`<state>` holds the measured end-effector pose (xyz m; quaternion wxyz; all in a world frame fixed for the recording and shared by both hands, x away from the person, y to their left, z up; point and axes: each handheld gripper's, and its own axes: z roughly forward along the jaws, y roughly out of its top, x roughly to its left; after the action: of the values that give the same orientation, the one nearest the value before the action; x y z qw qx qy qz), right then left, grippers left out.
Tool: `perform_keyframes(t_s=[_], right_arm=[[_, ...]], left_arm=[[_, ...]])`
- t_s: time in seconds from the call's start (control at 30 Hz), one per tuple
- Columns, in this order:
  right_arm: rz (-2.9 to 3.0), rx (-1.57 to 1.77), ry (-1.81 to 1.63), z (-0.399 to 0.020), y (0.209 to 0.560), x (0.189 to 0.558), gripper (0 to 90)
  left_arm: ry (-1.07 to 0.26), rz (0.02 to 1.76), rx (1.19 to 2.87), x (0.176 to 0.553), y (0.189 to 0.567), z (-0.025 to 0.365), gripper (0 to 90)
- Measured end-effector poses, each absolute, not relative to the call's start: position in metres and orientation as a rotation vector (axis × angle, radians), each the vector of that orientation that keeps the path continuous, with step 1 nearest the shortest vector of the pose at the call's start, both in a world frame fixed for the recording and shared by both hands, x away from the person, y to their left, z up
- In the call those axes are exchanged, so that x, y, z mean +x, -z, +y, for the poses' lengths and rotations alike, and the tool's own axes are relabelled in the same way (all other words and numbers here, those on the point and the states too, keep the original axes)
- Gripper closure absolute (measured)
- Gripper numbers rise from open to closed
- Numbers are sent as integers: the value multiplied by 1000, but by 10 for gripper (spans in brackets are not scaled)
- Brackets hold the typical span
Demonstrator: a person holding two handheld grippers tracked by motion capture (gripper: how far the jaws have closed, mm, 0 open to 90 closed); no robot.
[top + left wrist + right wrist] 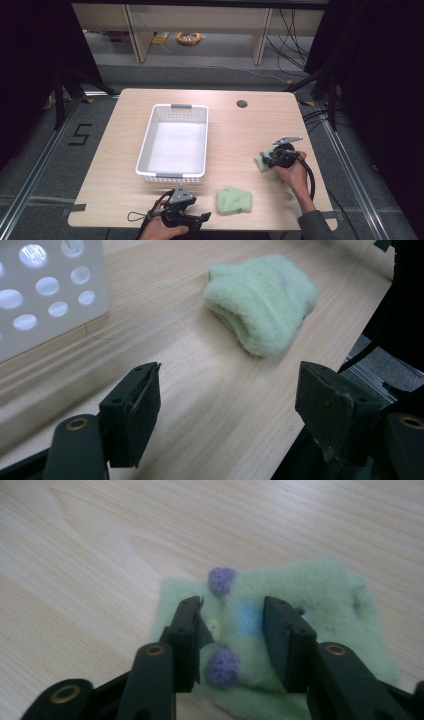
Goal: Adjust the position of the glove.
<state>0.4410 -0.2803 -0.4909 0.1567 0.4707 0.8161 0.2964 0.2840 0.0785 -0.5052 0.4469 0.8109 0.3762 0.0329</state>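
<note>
A pale green fuzzy cloth [259, 163] with purple and blue dots [320, 590] lies flat on the table at the right. My right gripper [265, 159] [232, 625] points down onto it. Its jaws stand apart, with the dotted middle of the cloth between them and neither pad pressing on it. A second green fuzzy piece [234, 200] [262, 300], bunched up, rests near the front edge. My left gripper [198, 209] [227, 405] hovers low just left of it, wide open and with nothing between its jaws.
A white perforated basket [150, 135] [50, 295] stands empty at the table's middle left, close behind my left gripper. A round cable hole [242, 104] sits at the back right. The table's front edge [345, 360] runs just right of the bunched piece.
</note>
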Motion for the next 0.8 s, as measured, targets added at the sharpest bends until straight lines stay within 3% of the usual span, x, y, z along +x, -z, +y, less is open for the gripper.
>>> perform_keyframes(t_s=[0.13, 0.27, 0.8], right_arm=[[2324, 1390, -884, -279, 492, 439, 680], [2328, 1346, -911, -282, 493, 439, 827], [2306, 1278, -1007, -289, 469, 429, 877]], left_arm=[[-86, 927, 2021, 284, 505, 79, 258], [-82, 931, 2014, 284, 506, 78, 258], [-83, 935, 2009, 285, 505, 80, 260]])
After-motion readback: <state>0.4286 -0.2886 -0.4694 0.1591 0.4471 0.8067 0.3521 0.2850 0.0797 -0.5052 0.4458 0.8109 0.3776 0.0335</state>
